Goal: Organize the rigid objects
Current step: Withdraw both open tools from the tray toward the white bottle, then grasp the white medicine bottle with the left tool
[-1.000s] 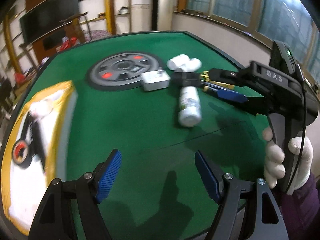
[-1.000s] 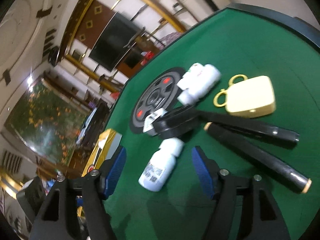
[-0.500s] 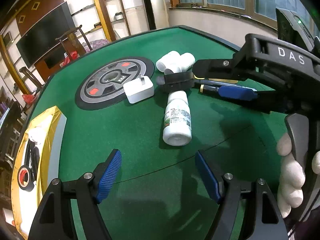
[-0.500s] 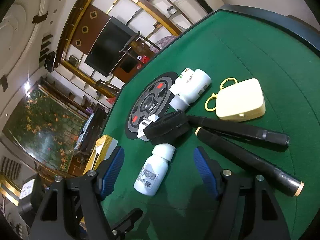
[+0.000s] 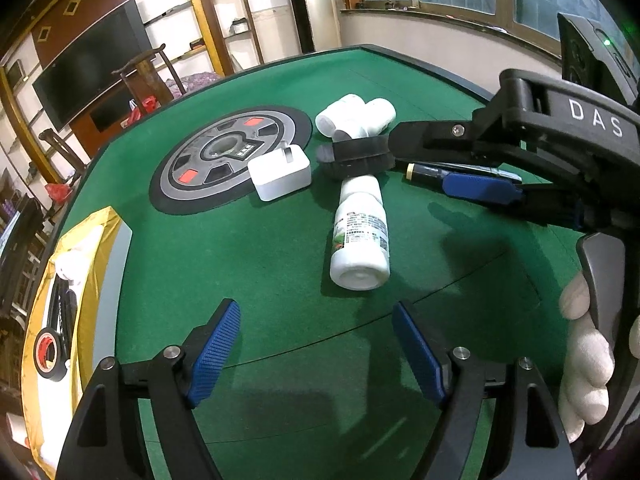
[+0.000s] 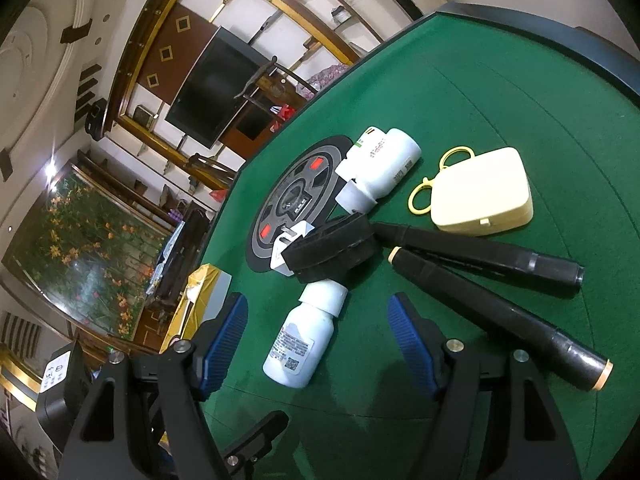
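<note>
- Left gripper (image 5: 316, 354) is hovering wide open, gripping nothing; the white bottle (image 5: 361, 236) is lying just ahead of it.
- Right gripper (image 6: 316, 340) is also gaping empty around that bottle.
- A gold-rimmed tray (image 5: 108, 232), far left, is holding a tape roll (image 5: 48, 354).

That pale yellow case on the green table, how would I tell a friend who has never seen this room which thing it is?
Start at the round grey wheel emblem on the green table. Just past the two white bottles beside it lies the pale yellow case, flat on the felt above two long black tubes. It is the only yellow, boxy item there, with a yellow clip ring at one end.
</note>
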`<action>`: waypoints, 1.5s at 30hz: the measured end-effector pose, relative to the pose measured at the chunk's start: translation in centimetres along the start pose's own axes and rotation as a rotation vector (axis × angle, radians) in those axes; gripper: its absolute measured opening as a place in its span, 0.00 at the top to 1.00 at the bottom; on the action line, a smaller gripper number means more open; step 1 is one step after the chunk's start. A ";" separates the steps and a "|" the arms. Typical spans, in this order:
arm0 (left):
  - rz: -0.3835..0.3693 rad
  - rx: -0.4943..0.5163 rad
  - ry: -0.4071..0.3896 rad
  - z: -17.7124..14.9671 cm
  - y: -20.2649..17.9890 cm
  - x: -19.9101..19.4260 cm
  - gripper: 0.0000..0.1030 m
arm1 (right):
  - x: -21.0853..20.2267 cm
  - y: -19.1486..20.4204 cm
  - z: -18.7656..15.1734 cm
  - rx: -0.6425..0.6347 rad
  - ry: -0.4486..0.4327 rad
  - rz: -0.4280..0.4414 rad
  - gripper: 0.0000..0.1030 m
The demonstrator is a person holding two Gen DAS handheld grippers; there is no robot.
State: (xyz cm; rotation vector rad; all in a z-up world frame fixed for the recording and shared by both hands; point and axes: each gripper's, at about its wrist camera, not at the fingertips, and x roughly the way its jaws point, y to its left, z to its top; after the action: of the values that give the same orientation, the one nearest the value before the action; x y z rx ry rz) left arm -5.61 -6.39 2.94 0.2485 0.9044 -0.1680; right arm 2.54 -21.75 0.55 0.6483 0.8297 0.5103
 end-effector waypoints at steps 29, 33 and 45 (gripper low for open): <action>-0.171 -0.124 0.005 3.8 0.2 3.8 0.20 | -1.8 -0.3 -0.2 0.024 -0.099 -0.018 0.30; -0.162 -0.116 -0.008 4.2 -0.6 4.6 0.20 | -1.8 -0.5 0.1 0.033 -0.101 -0.019 0.30; -0.098 -0.102 -0.035 4.2 -0.7 5.2 0.27 | -1.8 -0.7 0.3 0.033 -0.097 -0.035 0.30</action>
State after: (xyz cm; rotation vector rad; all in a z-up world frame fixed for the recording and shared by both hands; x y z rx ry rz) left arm 0.51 -8.49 1.15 0.1064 0.8881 -0.2156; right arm 1.85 -23.48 1.19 0.6824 0.7584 0.4311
